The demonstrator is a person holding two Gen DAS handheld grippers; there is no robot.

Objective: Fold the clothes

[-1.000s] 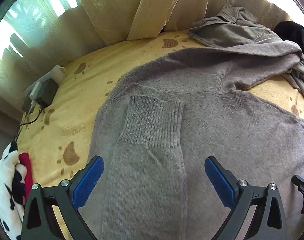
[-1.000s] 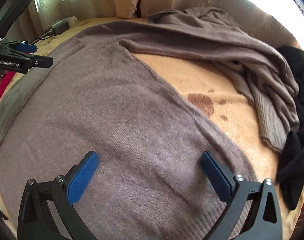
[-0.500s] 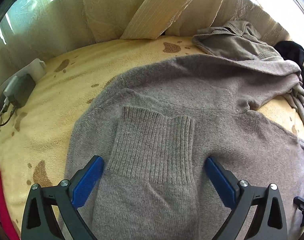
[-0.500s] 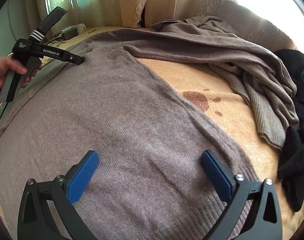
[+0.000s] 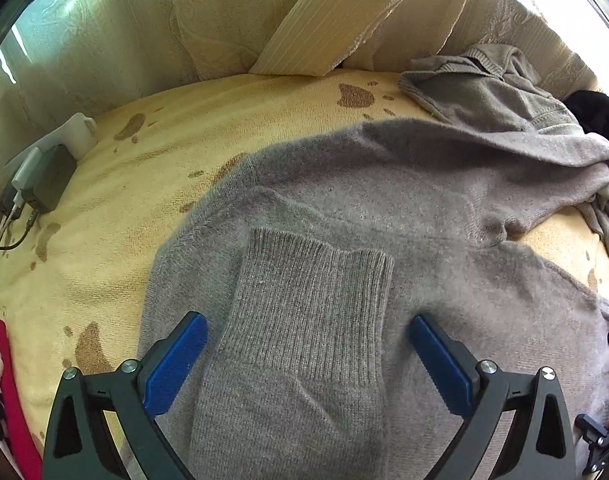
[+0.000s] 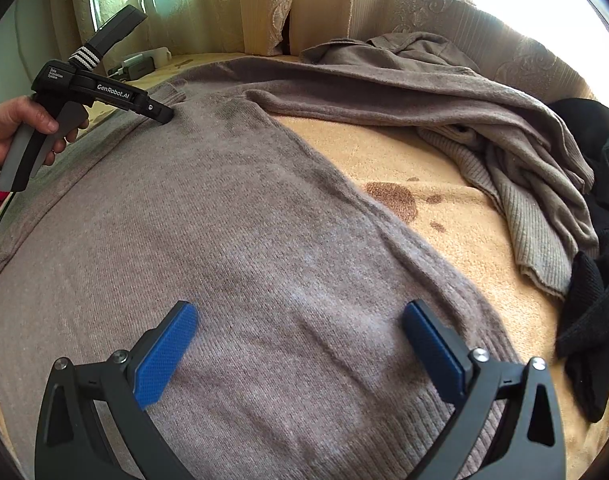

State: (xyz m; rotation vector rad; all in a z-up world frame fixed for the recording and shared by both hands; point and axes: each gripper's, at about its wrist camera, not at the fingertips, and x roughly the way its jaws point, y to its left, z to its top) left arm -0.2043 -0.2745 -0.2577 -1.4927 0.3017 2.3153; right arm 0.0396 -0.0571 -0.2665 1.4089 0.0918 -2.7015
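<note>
The grey-brown sweater lies spread flat on the bed, filling the middle and lower part of both frames, laid out so its parts can be turned in one at a time. In the left wrist view one sleeve is doubled back over the body, its ribbed cuff resting at centre frame; that looks like a first fold of the sleeve, though how square it lies is hard to judge through the fisheye. The left tool hangs over this sleeve with its blue pads spread wide on either side of the knit, pinching nothing. The right tool is likewise spread wide and empty above the lower body of the sweater, near the ribbed hem at lower right of its frame, a sensible place to start from if the hem is to be brought up.

Only the left wrist view shows the folded cuff and, at left of frame, a charger block with its cables at the bed's edge. Only the right wrist view shows the person's hand gripping the left tool's handle at upper left, the sweater's other sleeve running away toward the upper right, and the heap of other clothes, a lighter ribbed knit and a black garment, along the right edge.
</note>
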